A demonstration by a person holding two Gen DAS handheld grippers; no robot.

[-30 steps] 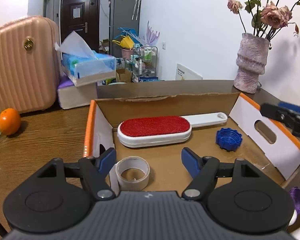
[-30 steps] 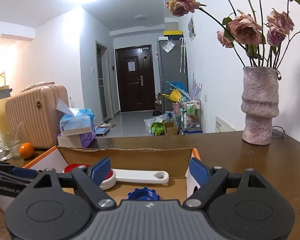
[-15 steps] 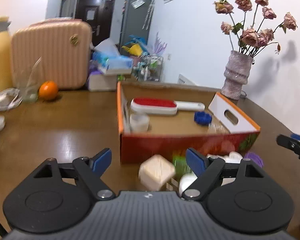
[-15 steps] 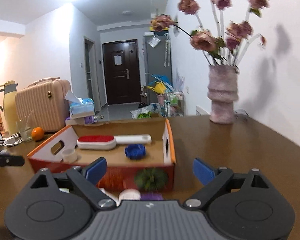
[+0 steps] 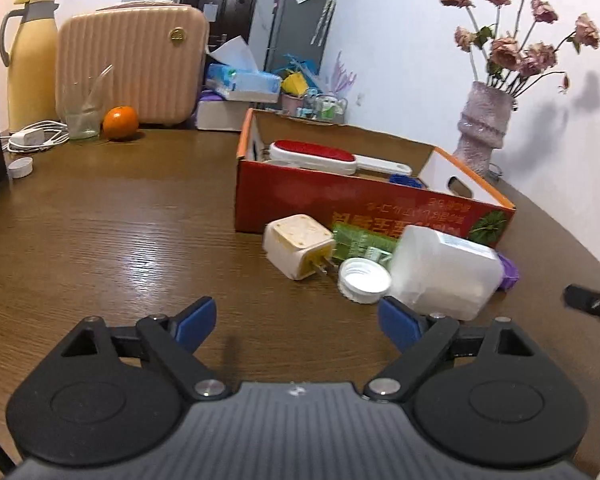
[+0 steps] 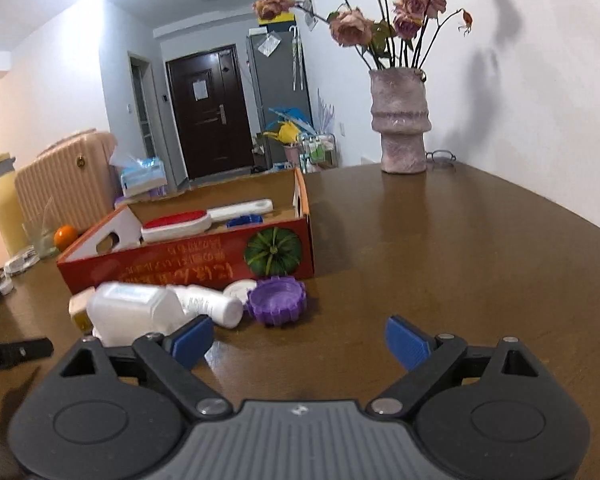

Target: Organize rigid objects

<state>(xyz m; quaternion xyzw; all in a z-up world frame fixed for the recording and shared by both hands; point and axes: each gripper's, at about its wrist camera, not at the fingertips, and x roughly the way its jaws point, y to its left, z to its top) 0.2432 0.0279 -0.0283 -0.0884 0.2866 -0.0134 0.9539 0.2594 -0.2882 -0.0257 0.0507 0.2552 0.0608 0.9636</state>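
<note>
Red cardboard box (image 6: 188, 264) bears upside-down, unreadable print and a pumpkin picture; both grippers gape empty.

Brown wood-grain table (image 5: 100, 232), glossy. Red cardboard box (image 5: 340, 204) sits mid-table w/ a cluster just in front of it: cream plug adapter (image 5: 298, 246) on its side, prongs out, a green packet (image 5: 360, 242) behind it, white cap (image 5: 365, 280) open side up, big white plastic bottle (image 6: 130, 312) lying down, slimmer white bottle (image 6: 210, 304) beside it, purple ridged lid (image 6: 277, 300). Far left: orange (image 5: 120, 122), glass (image 5: 80, 114), yellow thermos (image 5: 30, 64), white charger & cable (image 5: 32, 138), small white cap (image 5: 20, 167). Pink suitcase (image 5: 134, 68) and tissue pack (image 5: 242, 82) at the back edge. Vase (image 6: 400, 120) far right.
</note>
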